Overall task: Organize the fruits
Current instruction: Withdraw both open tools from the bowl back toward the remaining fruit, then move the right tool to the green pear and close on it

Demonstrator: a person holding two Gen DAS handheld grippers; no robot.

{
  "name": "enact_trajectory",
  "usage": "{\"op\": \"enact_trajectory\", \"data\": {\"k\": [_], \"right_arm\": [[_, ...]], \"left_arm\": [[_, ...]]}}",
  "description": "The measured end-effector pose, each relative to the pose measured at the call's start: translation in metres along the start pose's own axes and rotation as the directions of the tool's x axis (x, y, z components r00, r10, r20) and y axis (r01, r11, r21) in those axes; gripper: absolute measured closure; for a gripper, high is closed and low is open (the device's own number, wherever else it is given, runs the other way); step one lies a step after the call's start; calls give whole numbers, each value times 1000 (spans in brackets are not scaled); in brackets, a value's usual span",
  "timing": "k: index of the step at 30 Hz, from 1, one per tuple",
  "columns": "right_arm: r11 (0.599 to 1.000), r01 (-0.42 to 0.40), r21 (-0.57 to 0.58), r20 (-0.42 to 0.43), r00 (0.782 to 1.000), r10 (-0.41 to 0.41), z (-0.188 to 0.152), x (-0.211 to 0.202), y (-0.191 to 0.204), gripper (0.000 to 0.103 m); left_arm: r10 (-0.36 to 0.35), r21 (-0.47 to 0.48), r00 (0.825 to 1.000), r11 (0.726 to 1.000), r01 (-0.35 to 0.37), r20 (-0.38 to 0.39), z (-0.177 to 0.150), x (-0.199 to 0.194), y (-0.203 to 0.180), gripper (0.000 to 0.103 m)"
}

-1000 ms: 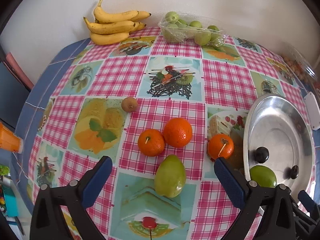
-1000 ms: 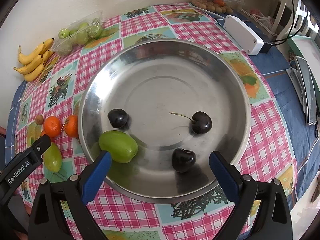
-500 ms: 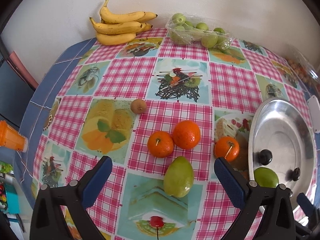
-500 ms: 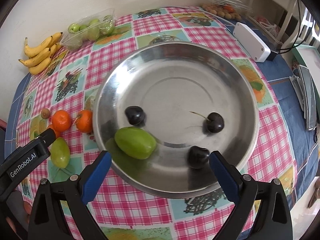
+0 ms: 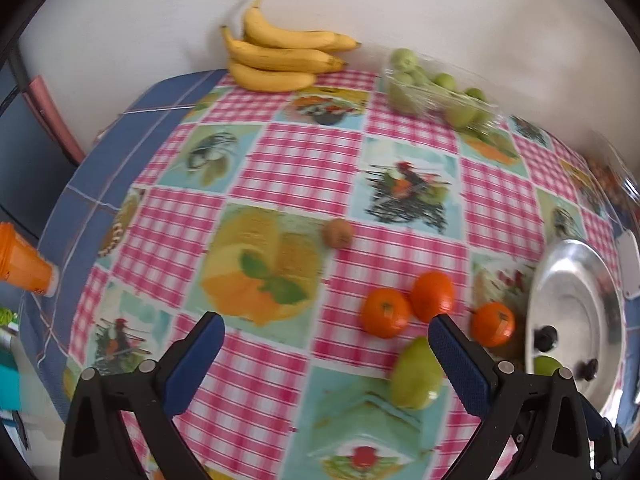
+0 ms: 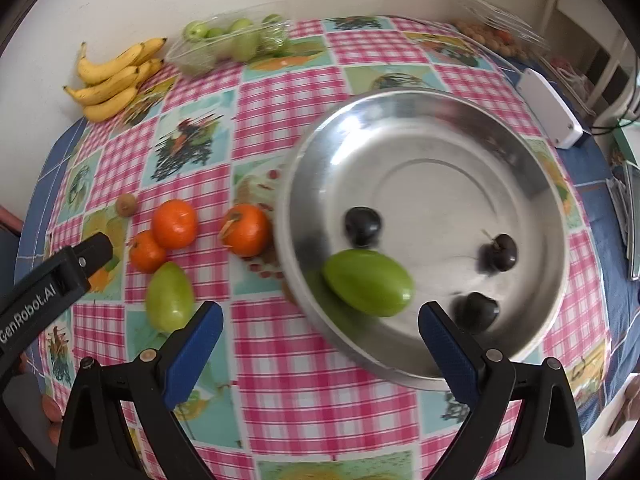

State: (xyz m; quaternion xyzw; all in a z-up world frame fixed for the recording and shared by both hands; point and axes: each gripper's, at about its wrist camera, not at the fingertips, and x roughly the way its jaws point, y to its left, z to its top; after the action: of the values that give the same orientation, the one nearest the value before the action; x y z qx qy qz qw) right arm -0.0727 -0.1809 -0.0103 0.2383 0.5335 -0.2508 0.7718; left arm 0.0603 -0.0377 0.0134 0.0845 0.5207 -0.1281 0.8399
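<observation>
A steel bowl [image 6: 528, 184] holds a green mango [image 6: 368, 282] and three dark cherries [image 6: 363, 220]. Left of the bowl lie three oranges [image 6: 245, 230] and a second green mango [image 6: 170, 298] on the checked tablecloth. My right gripper [image 6: 320, 344] is open above the bowl's near-left rim, holding nothing. In the left wrist view my left gripper [image 5: 326, 354] is open over the cloth; the oranges [image 5: 385, 312], the mango [image 5: 416, 374] and the bowl [image 5: 576, 308] lie at its right. A small brown fruit [image 5: 338, 233] sits further back.
Bananas [image 5: 280, 60] and a clear tray of small green fruits [image 5: 436, 94] stand at the far edge by the wall. A white box [image 6: 550, 108] and another clear tray [image 6: 496, 28] are at the back right. An orange object [image 5: 22, 264] sits beyond the table's left edge.
Both grippers have swung left: the bowl and fruits slid toward the right of each view. The jaws stayed open. No fruit moved.
</observation>
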Motion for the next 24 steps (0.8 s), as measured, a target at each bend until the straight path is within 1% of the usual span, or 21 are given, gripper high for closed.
{"op": "enact_trajectory", "data": {"k": [6,11,16,20,24], "right_arm": [[999,-14,-40,-2,1000,14,-2,3,25,5],[997,-29,-73,-1,1000,29,-4,5,45,5],[994,-37,-105,0,999,37,-6,9,63,5],[989,-61,-138,13,998,63,-9,10,76,5],[984,-83,-158,30,996,88,-9,10,83,5]], "left_arm": [[64,-53,998,997,-64,-6,2,7,33,0],[80,-79,997,994,-80,-12,2,9,52,0],[93,-89,995,992,-95,-20,3,11,63,0],[105,-96,994,990,-106,-15,3,12,70,0],[93,-105,996,990,-94,-8,5,13,75,0]]}}
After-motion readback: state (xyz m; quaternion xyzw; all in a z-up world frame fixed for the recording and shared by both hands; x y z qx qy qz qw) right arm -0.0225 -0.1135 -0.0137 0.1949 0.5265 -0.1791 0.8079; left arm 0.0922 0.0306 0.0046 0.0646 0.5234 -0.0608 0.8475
